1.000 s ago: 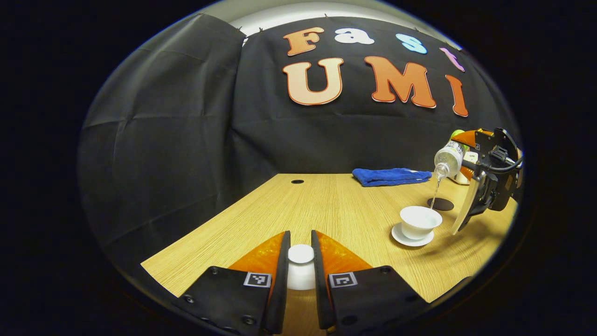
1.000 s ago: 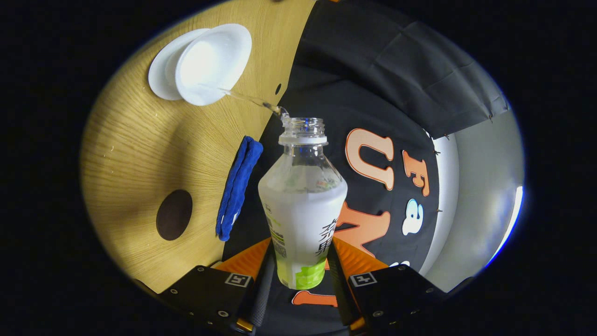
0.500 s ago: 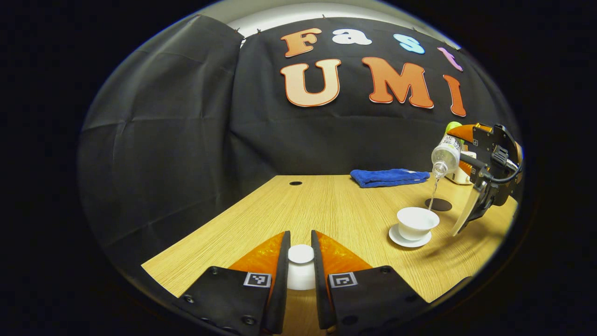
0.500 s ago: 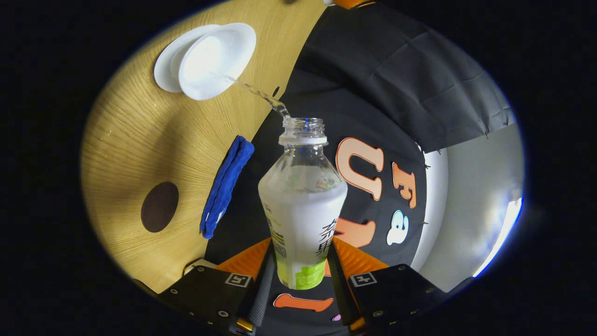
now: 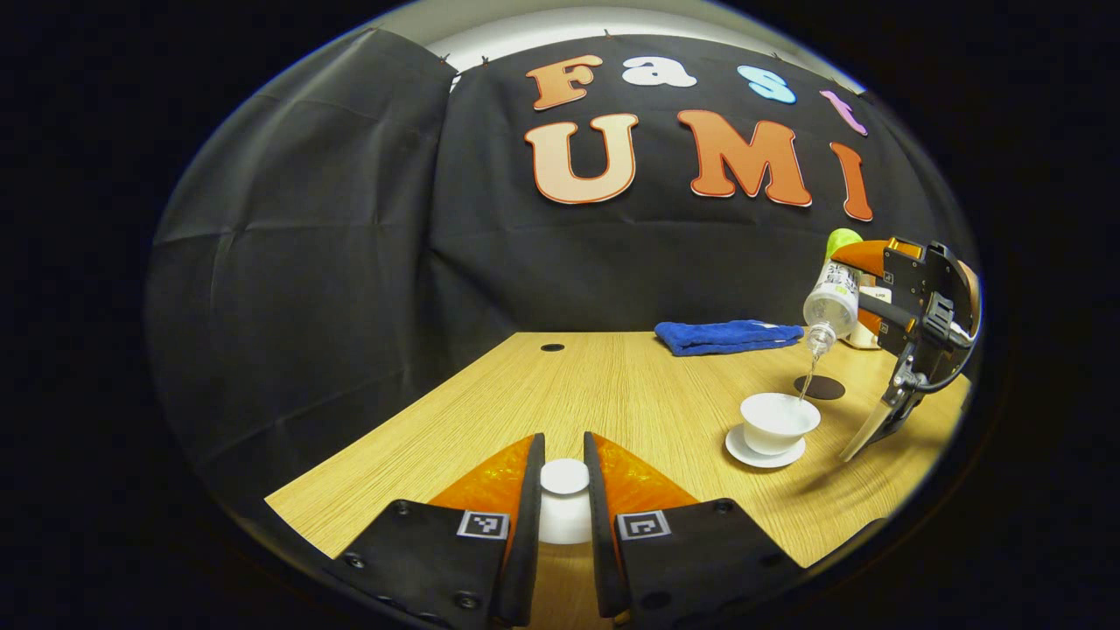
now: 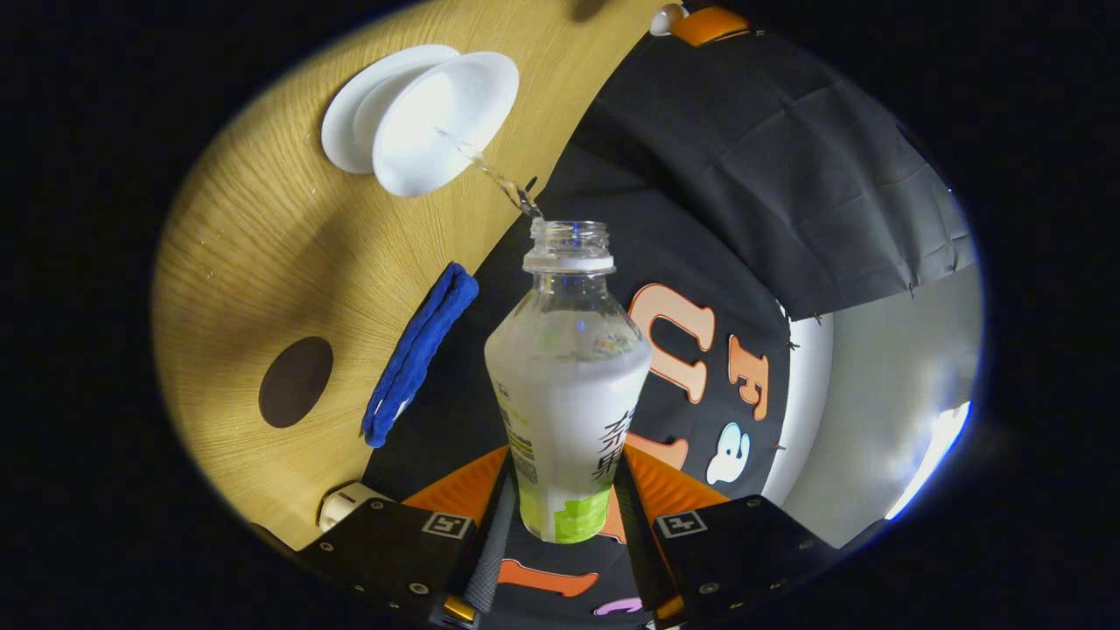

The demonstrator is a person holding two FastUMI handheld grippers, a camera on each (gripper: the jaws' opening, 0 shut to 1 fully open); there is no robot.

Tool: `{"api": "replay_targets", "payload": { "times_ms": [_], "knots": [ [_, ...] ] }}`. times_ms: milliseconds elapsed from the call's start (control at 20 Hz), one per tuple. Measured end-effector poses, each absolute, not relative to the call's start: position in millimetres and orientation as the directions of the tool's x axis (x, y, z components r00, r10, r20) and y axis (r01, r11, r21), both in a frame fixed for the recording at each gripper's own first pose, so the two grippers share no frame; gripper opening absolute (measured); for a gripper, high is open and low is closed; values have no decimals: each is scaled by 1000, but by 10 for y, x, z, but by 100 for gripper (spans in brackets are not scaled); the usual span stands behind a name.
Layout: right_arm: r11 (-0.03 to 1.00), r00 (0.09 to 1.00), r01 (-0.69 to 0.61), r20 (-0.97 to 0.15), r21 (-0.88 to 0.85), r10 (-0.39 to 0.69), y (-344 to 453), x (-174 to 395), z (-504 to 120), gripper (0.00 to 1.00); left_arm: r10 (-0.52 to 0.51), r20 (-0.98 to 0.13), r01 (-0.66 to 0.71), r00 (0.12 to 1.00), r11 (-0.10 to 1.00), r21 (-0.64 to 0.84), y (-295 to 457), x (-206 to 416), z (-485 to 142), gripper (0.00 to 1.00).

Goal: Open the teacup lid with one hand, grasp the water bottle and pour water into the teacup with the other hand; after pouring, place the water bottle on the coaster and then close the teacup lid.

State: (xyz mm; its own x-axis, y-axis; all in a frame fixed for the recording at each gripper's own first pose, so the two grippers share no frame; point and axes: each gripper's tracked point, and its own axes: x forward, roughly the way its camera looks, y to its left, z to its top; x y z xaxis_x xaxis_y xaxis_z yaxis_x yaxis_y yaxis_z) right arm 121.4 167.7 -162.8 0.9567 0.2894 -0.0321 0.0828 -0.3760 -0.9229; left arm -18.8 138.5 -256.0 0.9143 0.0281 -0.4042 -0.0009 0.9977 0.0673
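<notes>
— Since a second ago we see the teacup (image 5: 778,420) sitting a little lower and nearer the middle in the left gripper view, and the water bottle (image 5: 832,297) tipped steeper above it, mouth down. How many of each do we count?

— One teacup on one saucer (image 5: 763,455), one water bottle, one lid (image 5: 564,503), one dark round coaster (image 5: 820,388), one folded blue cloth (image 5: 728,335), all on or over the one wooden table (image 5: 612,394). Two grippers.

— And their state?

— Our left gripper (image 5: 563,507) is clamped on the lid, both fingers pressing its sides, held low over the near edge of the table, well apart from the teacup. In the right gripper view our right gripper (image 6: 560,490) is clamped on the water bottle (image 6: 567,385), fingers on its lower labelled body.

— Is water running?

— Yes, a thin stream (image 6: 499,179) leaves the bottle's open mouth and lands inside the teacup (image 6: 442,122), which stands open on its saucer (image 6: 350,122).

— Where is the coaster?

— Beyond the teacup, bare, near the blue cloth (image 6: 416,350); we see it as a dark disc (image 6: 295,381) in the right gripper view. A small white object (image 6: 346,506) sits at the table's edge; we cannot tell what it is.
</notes>
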Motion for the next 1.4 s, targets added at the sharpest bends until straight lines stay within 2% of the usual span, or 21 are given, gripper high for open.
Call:
{"api": "replay_targets", "payload": {
  "times_ms": [100,300,350,550,600,650,800,900,950,1000,1100,1200,1250,1400],
  "knots": [
    [-397,950,111,-20,-911,312,1750,1204,-1594,62,25,-404,3,915,998,68,1374,-195,-2548,29],
    [-413,937,154,1,-898,348,1832,1160,-1543,62,26,-396,1,918,998,68,1390,-193,-2509,31],
    [-417,934,164,4,-894,358,1864,1153,-1534,65,22,-395,4,919,998,64,1368,-198,-2506,31],
    [-431,924,196,19,-881,382,1925,1170,-1466,61,18,-387,7,922,998,62,1357,-186,-2461,31],
    [-430,921,203,23,-880,388,1935,1176,-1463,65,17,-385,7,923,998,60,1353,-186,-2446,31],
    [-432,919,210,27,-877,392,1948,1167,-1450,61,16,-385,8,923,998,61,1345,-198,-2443,31],
    [-449,910,231,29,-863,413,1998,1137,-1441,62,17,-380,10,925,998,68,1335,-188,-2415,31],
    [-457,908,236,28,-858,418,1992,1140,-1443,65,21,-376,5,926,998,70,1355,-194,-2390,31],
    [-458,907,239,29,-856,419,1981,1142,-1439,62,22,-374,4,927,998,69,1350,-197,-2379,29],
    [-455,909,233,26,-859,415,1971,1142,-1444,62,22,-374,4,927,998,70,1347,-199,-2369,31],
    [-443,913,220,23,-869,408,1957,1149,-1441,61,22,-373,4,927,998,69,1321,-212,-2364,29],
    [-425,917,198,14,-883,399,1940,1137,-1464,65,20,-371,6,928,998,69,1300,-197,-2349,31],
    [-417,918,190,10,-889,397,1951,1134,-1486,62,16,-373,10,928,998,68,1289,-194,-2364,31],
    [-390,923,149,-13,-909,384,1929,1117,-1608,62,11,-382,12,924,998,59,1257,-214,-2388,31]
  ]
}}
